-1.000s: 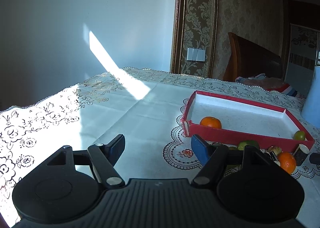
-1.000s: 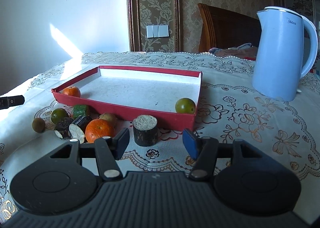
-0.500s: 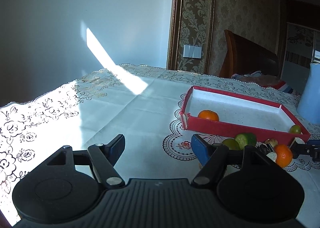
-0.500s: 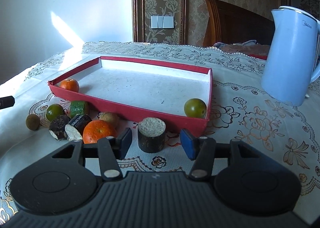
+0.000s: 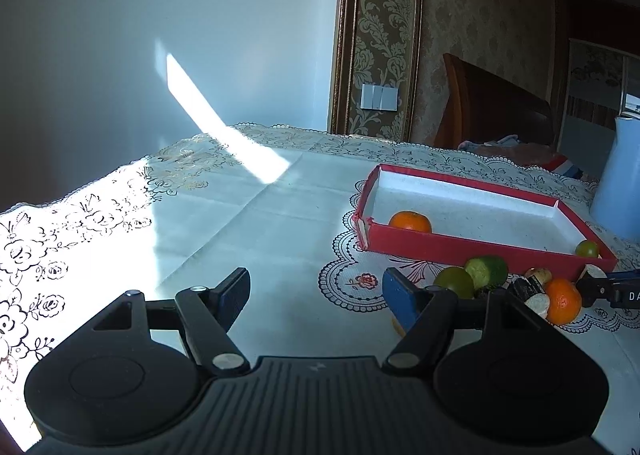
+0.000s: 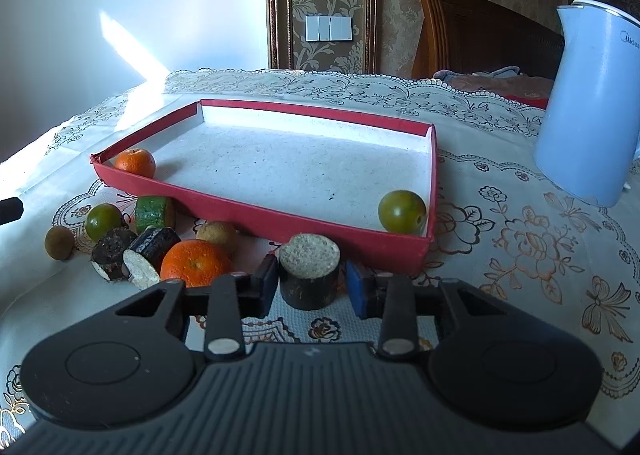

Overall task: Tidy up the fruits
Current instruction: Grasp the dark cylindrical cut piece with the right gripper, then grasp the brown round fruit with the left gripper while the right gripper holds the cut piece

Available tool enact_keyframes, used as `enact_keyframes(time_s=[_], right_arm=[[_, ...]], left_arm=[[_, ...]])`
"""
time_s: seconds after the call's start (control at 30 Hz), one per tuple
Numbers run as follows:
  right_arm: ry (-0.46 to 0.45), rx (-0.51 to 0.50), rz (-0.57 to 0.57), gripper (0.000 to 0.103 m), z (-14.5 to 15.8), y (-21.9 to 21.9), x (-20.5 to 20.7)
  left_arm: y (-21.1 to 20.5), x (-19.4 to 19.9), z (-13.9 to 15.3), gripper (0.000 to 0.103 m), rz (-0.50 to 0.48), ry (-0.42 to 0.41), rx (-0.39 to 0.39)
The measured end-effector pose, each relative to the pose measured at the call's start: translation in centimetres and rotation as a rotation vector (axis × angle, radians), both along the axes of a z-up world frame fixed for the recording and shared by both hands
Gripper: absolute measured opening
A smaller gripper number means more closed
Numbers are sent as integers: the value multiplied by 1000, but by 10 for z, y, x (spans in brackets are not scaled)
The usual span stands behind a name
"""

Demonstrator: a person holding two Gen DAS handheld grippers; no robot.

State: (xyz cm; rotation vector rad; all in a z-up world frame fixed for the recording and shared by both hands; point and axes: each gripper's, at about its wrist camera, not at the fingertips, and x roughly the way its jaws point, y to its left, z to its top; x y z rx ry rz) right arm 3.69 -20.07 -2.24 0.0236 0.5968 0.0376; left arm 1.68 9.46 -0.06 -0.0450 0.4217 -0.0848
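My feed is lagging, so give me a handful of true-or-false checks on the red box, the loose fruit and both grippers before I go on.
1. The red box holds exactly two fruits. True: an orange and a green fruit.
2. The right gripper has the dark cylinder piece between its closing jaws. True.
3. The left gripper grips a green fruit. False: its jaws are open with nothing between them.
4. The blue kettle stands inside the box. False: it stands on the tablecloth, outside it.
5. A second orange lies outside the box. True.
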Motion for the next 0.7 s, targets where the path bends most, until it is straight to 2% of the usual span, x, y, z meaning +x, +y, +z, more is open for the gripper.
enact_keyframes(time_s=[0.27, 0.7], right_arm=[[13, 10, 7, 31, -2, -1, 2], [-19, 48, 7, 31, 0, -8, -6]], left_arm=[[-6, -3, -2, 73, -23, 9, 18], [-23, -9, 0, 73, -111, 9, 45]])
